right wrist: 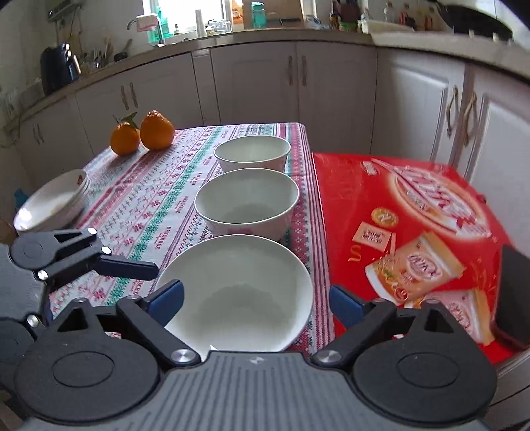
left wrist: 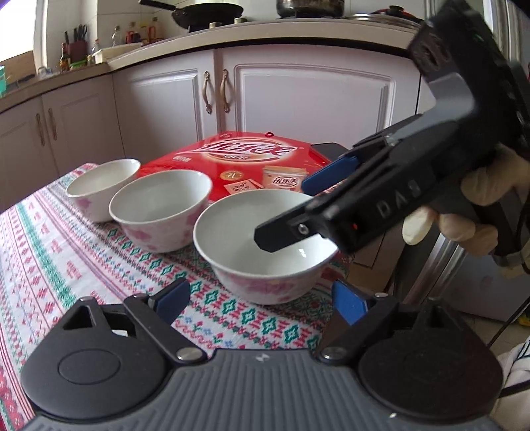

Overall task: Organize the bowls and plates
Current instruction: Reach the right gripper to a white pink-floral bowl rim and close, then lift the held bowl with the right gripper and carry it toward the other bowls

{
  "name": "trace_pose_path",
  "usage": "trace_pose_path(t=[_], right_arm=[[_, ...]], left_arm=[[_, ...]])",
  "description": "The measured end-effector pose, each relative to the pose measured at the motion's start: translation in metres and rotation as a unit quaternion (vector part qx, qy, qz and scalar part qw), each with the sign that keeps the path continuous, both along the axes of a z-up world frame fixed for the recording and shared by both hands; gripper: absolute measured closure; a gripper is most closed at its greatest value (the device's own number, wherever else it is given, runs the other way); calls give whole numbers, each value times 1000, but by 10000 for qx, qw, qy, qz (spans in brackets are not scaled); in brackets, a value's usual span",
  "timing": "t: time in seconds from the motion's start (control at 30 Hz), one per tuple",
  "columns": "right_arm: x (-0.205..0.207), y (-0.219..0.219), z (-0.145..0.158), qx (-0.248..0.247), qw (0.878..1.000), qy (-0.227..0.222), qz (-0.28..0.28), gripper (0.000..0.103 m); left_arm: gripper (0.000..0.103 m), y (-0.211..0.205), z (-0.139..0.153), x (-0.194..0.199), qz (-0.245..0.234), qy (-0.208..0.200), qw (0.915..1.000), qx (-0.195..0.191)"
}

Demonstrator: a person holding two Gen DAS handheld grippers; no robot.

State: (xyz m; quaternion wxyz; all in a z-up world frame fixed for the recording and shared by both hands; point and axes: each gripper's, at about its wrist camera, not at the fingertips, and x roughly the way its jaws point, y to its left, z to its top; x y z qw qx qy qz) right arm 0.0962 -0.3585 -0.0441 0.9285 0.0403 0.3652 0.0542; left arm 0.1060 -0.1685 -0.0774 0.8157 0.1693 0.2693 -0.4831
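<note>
Right claw open above the nearest bowl, one finger over its hollow, nothing gripped. Left claw open too, low and just before the same bowl, holding nothing. Behind it two more bowls in a row on the patterned tablecloth, red box beside, stacked plates and two oranges farther off.

Three bowls in a row, one stack of plates, two oranges, one red box

White cabinets beneath countertop; daylit window behind.
</note>
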Motion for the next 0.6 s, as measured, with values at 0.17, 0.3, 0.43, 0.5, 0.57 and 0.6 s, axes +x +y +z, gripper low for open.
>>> trace_pose_path(t=[0.17, 0.3, 0.43, 0.5, 0.57, 0.6], right_arm=[[7, -10, -2, 218, 9997, 133, 37, 18], [13, -13, -3, 291, 9992, 216, 155, 24], [18, -14, -4, 260, 9991, 261, 230, 29], [20, -15, -5, 271, 9989, 290, 256, 31], [22, -15, -6, 310, 9986, 328, 273, 34], [22, -16, -7, 336, 9985, 340, 269, 34]], left_arm=[[19, -6, -2, 2, -28, 74, 9999, -80], [21, -7, -2, 5, -14, 141, 9998, -161], [23, -7, -2, 5, -28, 149, 9997, -200], [25, -7, -3, 5, -13, 157, 9996, -220], [26, -7, -3, 6, 22, 184, 9995, -241], [26, -7, -3, 7, 21, 198, 9995, -248]])
